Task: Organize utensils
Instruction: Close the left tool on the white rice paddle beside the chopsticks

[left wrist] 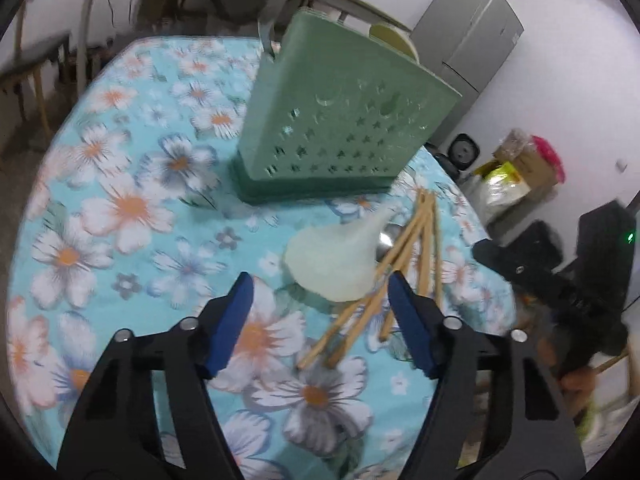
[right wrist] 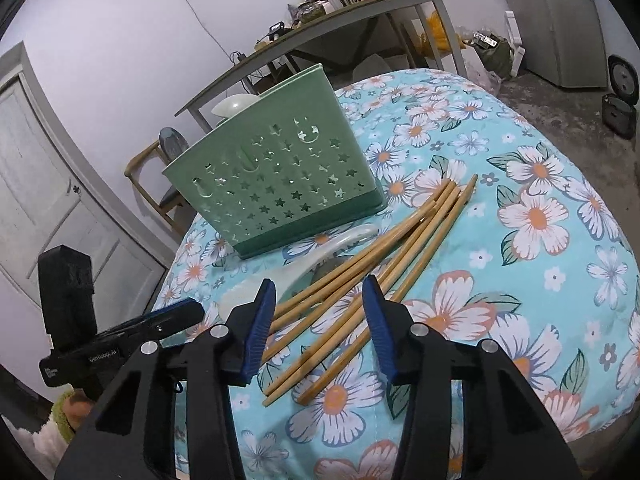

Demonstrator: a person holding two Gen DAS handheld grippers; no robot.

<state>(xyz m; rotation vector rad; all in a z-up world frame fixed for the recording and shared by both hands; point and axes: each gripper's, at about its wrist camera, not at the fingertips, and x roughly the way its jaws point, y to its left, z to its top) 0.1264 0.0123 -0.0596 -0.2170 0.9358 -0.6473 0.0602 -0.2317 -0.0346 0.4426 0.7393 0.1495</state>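
A green utensil holder (left wrist: 336,120) with star cut-outs stands on the floral tablecloth; it also shows in the right wrist view (right wrist: 276,176), with a pale spoon and a dark utensil sticking out of it. Several bamboo chopsticks (right wrist: 360,280) lie in a loose pile in front of it, beside a white rice spoon (left wrist: 336,256) and a partly hidden metal spoon (left wrist: 388,236). My left gripper (left wrist: 320,292) is open above the rice spoon and the chopsticks' (left wrist: 384,276) near ends. My right gripper (right wrist: 320,304) is open over the chopsticks. The rice spoon (right wrist: 320,256) lies left of them.
The table (right wrist: 540,240) is round, its edge close on the left in the right wrist view. A chair (right wrist: 160,184) stands behind the holder. A long side table (right wrist: 320,32) with clutter, a fridge (left wrist: 468,40) and boxes (left wrist: 516,168) stand around the room.
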